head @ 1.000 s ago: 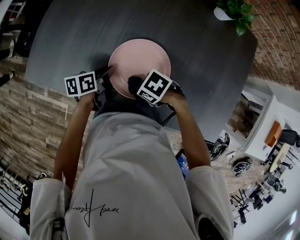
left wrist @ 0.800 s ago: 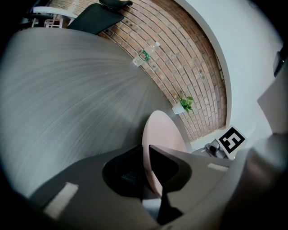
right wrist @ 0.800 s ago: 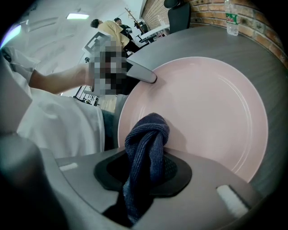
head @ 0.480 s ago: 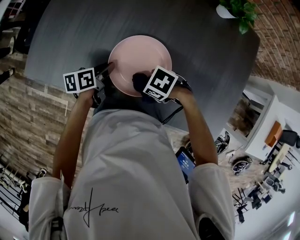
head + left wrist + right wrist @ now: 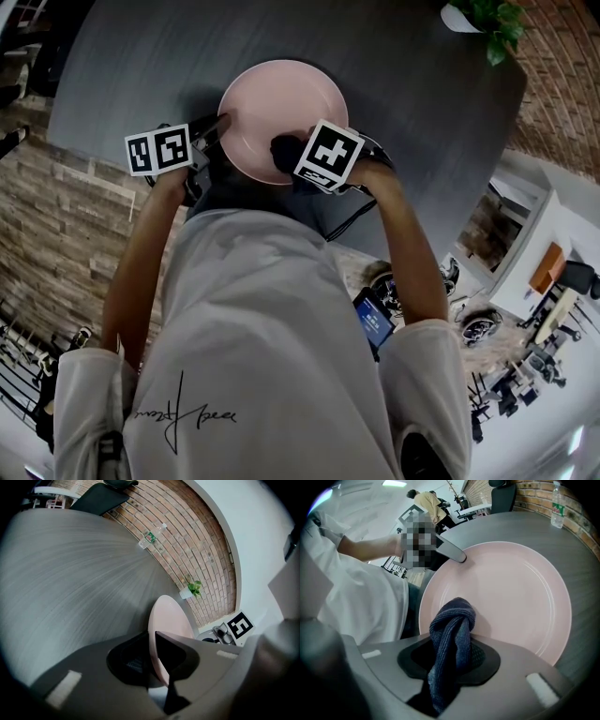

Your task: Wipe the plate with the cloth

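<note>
A pink plate [image 5: 281,111] lies on the round grey table [image 5: 394,84] close to the person's body. My left gripper [image 5: 217,126] is shut on the plate's near-left rim; in the left gripper view the rim [image 5: 161,630] runs edge-on between the jaws of that left gripper [image 5: 151,656]. My right gripper [image 5: 286,155] is shut on a bunched dark blue cloth [image 5: 451,634]. The cloth's tip rests on the plate [image 5: 511,597] at its near edge, just ahead of the right gripper [image 5: 452,656].
A potted plant [image 5: 483,17] stands at the table's far right edge. A plastic bottle [image 5: 557,508] sits at the table's far side. A brick wall [image 5: 197,541] lies beyond the table. The person's white shirt [image 5: 253,356] fills the near side.
The right gripper with the cloth has shifted slightly to the right along the plate's near edge. The left gripper keeps its hold on the rim.
</note>
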### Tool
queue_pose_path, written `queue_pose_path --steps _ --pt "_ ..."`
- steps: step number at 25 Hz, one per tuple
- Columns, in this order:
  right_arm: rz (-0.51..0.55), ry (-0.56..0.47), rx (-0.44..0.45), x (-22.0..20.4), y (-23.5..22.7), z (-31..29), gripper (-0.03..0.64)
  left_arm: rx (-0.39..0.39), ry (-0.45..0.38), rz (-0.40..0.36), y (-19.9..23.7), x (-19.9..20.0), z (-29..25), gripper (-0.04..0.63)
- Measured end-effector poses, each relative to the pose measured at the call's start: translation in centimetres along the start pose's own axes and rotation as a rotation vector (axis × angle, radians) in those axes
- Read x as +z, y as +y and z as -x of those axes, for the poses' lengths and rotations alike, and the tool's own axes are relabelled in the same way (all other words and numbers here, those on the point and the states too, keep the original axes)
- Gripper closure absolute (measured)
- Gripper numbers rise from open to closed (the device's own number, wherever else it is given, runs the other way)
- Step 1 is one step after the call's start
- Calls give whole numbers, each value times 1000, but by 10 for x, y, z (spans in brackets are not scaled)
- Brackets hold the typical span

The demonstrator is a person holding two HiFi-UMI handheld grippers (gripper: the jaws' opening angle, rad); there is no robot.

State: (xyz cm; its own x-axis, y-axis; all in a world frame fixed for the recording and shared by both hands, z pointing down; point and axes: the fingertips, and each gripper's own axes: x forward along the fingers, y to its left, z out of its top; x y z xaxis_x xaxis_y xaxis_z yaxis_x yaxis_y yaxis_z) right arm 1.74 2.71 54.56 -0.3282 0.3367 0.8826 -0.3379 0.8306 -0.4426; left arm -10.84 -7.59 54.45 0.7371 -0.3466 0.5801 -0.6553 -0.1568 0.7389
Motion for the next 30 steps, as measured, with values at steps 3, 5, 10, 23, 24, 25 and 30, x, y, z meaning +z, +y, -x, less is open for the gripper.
queue_pose_path --steps 3,5,10,23,24,25,30 --pt "16 12 -12 -3 -3 2 498 -1 1 -1 0 0 0 534" --pt "21 21 -22 -4 -6 3 497 -1 1 -1 0 0 0 534" --pt "17 36 -50 -4 -15 7 495 1 2 0 1 -1 0 534" --pt "1 4 -154 0 -38 17 495 3 12 -9 0 -1 0 534" --pt "-1 1 -164 0 -39 17 495 3 12 -9 0 -1 0 534" --pt "-3 -2 -175 0 -41 18 495 2 12 -10 0 -1 1 534" --pt "-18 1 -217 0 -50 22 492 2 12 -6 0 -1 1 534"
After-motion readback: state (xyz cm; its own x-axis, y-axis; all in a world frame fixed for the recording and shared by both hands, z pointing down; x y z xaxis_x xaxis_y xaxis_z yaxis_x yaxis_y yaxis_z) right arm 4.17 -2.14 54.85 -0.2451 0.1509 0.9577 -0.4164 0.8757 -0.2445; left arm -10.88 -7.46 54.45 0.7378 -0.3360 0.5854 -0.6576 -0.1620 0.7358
